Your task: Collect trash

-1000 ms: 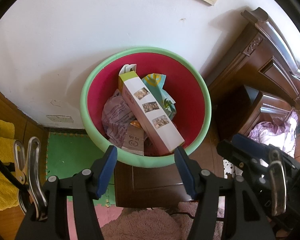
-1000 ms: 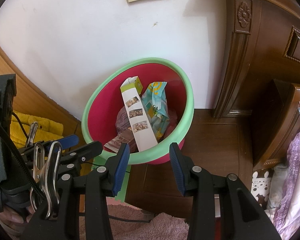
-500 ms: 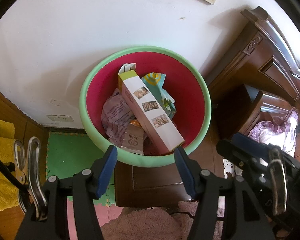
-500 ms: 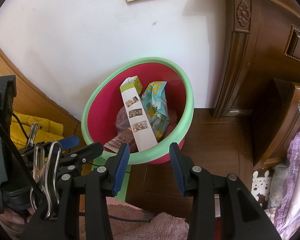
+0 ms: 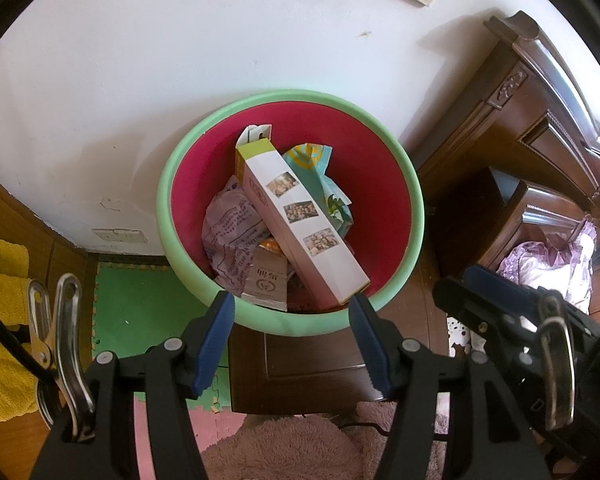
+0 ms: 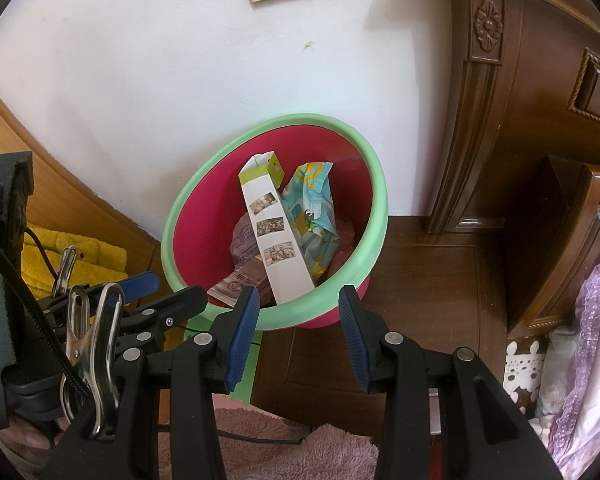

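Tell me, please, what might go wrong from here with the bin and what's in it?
The long box leans across the bin, its end at the near rim, so a nudge from the open left tongs could tip it out. The bin looks nearly full; more trash may spill.

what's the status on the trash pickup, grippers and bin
Left gripper open, empty. Right gripper open, empty. Bin against the wall holds a long box and wrappers. Nothing in the way.
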Demonstrator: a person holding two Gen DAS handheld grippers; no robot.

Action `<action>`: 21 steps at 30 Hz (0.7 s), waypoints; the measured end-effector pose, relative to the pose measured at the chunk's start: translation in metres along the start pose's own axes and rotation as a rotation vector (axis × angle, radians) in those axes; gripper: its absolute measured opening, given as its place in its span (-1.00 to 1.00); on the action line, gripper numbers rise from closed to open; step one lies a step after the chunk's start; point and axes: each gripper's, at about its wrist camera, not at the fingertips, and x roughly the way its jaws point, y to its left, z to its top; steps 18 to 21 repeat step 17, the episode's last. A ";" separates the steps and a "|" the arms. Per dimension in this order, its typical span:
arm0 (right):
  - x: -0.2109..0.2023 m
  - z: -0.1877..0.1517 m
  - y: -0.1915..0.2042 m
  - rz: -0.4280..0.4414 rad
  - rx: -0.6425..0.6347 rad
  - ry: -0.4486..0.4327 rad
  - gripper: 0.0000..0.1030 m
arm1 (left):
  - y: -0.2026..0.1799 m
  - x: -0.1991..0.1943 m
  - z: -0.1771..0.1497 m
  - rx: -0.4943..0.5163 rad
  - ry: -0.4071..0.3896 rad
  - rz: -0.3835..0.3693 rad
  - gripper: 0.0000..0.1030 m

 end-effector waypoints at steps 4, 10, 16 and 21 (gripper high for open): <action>0.000 -0.001 0.000 0.000 0.000 0.001 -0.18 | 0.001 0.001 0.001 0.004 0.005 -0.003 0.21; 0.001 -0.002 -0.001 0.001 0.005 0.002 -0.18 | 0.000 0.003 0.004 0.009 0.010 -0.002 0.21; 0.001 -0.005 -0.002 0.001 0.007 0.005 -0.18 | 0.000 0.003 0.003 0.008 0.014 -0.001 0.21; 0.001 -0.005 -0.002 0.002 0.007 0.007 -0.18 | -0.001 0.004 0.005 0.011 0.017 -0.001 0.21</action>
